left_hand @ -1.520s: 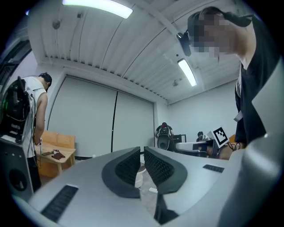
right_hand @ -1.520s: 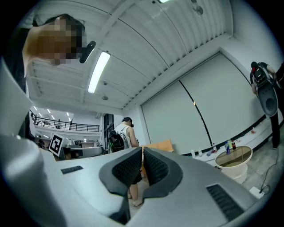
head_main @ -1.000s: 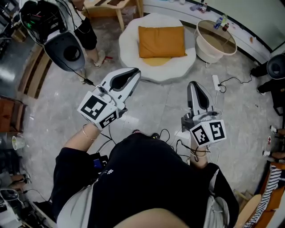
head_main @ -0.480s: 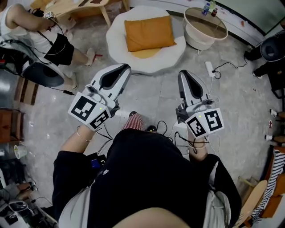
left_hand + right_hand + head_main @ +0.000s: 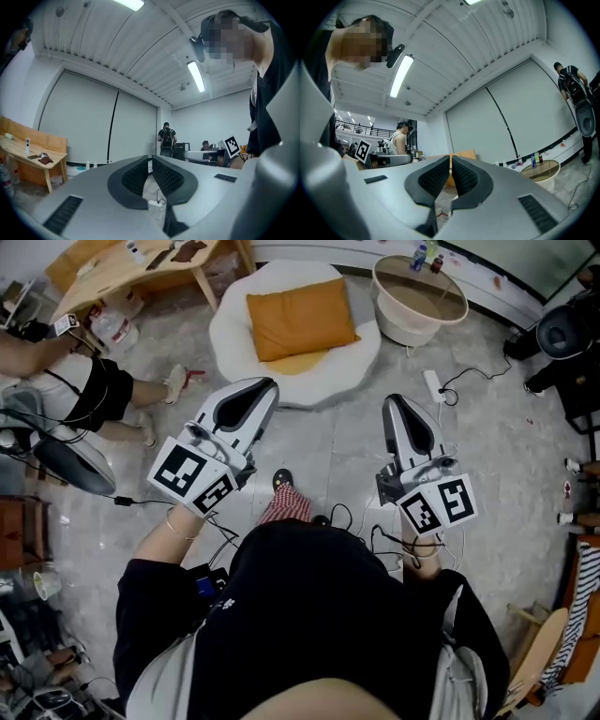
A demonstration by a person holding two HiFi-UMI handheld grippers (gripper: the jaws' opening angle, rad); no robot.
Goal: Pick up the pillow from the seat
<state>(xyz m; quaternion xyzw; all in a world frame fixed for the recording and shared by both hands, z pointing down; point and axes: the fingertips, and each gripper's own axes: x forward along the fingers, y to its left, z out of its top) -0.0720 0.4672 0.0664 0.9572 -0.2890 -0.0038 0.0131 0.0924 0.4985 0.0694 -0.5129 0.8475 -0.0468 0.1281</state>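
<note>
Both shut: L tongs (image 5: 266,387), R tongs (image 5: 392,402); orange pillow (image 5: 300,318) on white seat (image 5: 349,360).

The person holds the white, black-padded left claw (image 5: 265,387) out ahead of the torso, its nose angled forward and slightly to the right. Its black-and-white marker cube (image 5: 197,476) sits just above the bare left forearm (image 5: 165,538). Its jaws are pressed together with nothing between them. The matching right claw (image 5: 395,403) points forward, well apart from the left. Its jaws are likewise closed and empty, above the right wrist (image 5: 424,557).
</note>
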